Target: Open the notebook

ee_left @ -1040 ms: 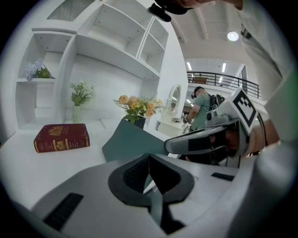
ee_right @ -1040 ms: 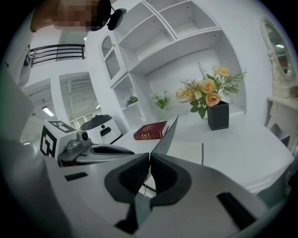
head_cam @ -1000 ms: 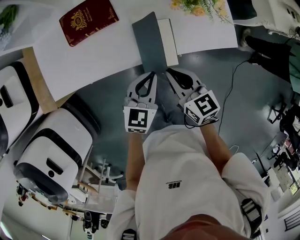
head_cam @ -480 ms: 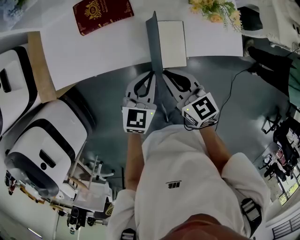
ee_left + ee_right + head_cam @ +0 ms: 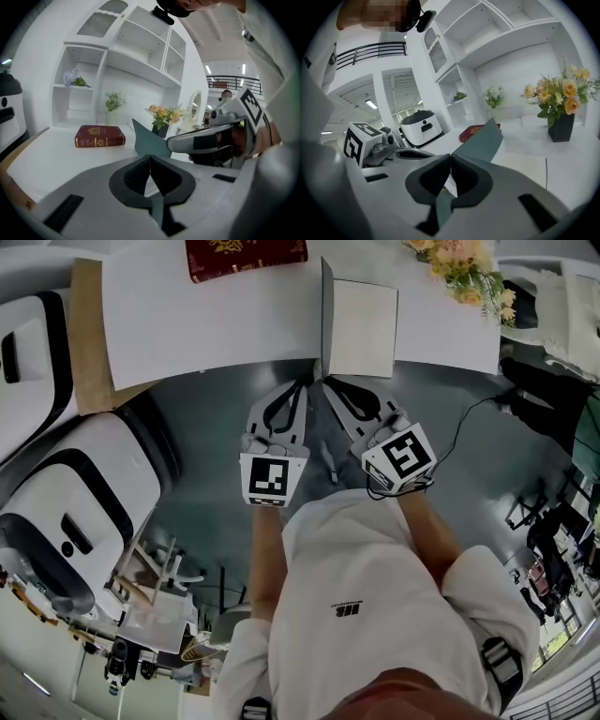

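Grey cover upright, the white-paged paper notebook (image 5: 364,329) sits at the white table's (image 5: 206,324) near edge, its cover pinched by my right gripper (image 5: 327,382); my left gripper (image 5: 303,382), closed and empty, hangs just beside. Bare tabletop lies to the left.

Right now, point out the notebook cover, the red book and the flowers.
notebook cover (image 5: 326,315), head view, middle of the upright cover.
red book (image 5: 246,257), head view, centre of its front.
flowers (image 5: 464,259), head view, the blooms.

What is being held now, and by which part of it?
The right gripper pinches the notebook cover at its near edge. The left gripper is shut, apparently on nothing.
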`<action>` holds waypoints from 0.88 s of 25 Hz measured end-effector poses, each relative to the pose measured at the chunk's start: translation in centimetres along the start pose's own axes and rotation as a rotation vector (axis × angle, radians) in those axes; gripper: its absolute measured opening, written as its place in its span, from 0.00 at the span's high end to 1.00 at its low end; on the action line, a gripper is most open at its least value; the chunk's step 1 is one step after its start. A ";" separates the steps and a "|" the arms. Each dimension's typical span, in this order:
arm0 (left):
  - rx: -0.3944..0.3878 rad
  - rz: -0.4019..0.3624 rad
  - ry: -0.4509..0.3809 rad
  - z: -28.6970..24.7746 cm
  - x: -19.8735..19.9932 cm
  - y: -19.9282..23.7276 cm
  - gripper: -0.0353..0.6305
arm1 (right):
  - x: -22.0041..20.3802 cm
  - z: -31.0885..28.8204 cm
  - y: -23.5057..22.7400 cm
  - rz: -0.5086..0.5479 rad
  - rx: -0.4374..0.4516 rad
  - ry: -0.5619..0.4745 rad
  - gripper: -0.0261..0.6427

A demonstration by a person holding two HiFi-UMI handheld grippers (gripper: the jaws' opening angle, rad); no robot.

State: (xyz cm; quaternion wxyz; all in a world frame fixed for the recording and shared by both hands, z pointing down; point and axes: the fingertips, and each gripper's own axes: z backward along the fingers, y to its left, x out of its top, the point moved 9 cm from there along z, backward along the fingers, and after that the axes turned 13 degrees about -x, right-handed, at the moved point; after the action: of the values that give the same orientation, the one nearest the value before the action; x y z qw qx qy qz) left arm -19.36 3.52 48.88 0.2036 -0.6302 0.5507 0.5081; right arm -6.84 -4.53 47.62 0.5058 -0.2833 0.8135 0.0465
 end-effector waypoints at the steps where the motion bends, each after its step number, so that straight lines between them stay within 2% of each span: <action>1: 0.012 0.005 -0.004 0.3 -0.1 0.2 0.95 | 0.0 -0.3 0.2 0.005 0.009 0.002 0.95; 22: 0.190 0.065 -0.044 4.1 -2.3 4.3 0.95 | -1.4 -6.3 3.6 0.047 0.129 0.060 0.95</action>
State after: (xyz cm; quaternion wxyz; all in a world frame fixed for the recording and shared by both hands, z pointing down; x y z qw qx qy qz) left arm -24.62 6.66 50.56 0.2581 -0.5785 0.6120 0.4735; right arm -13.24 -3.27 51.11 0.4972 -0.2322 0.8360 -0.0026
